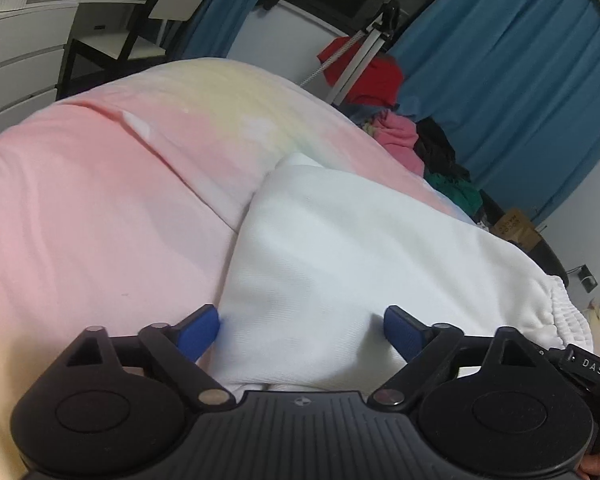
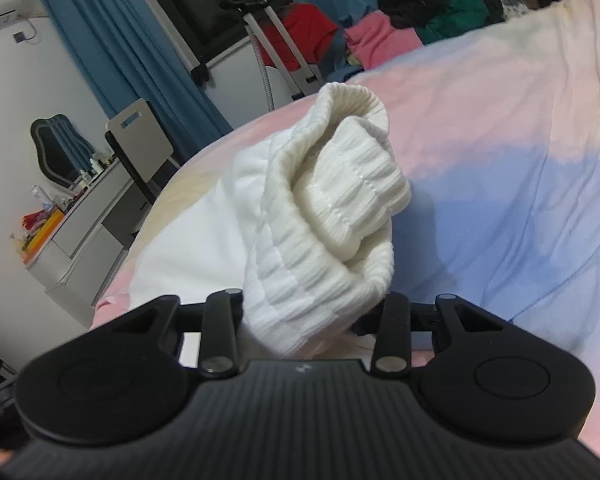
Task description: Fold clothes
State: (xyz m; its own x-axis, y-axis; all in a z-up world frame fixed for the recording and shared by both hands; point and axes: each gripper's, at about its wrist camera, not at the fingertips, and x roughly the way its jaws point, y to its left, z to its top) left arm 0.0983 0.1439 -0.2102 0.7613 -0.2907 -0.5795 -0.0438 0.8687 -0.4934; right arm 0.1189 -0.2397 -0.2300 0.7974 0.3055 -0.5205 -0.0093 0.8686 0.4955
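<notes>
Right gripper (image 2: 312, 312) fingers clamped on the white garment's (image 1: 340, 248) ribbed cuff (image 2: 332, 200) at frame centre — left gripper (image 1: 302, 330) fingers stood apart, empty; should pinch a flat edge.

Evenly lit indoors, soft shadows, strong fisheye bending and dark corners; slightly blurred, especially far background.

Left claw (image 1: 302, 330): bare pink bedsheet (image 1: 100, 200) open to its left, white garment (image 1: 340, 248) dead ahead. Right claw (image 2: 312, 312): ribbed cuff (image 2: 332, 200) blocks front, blue sheet clear right.
</notes>
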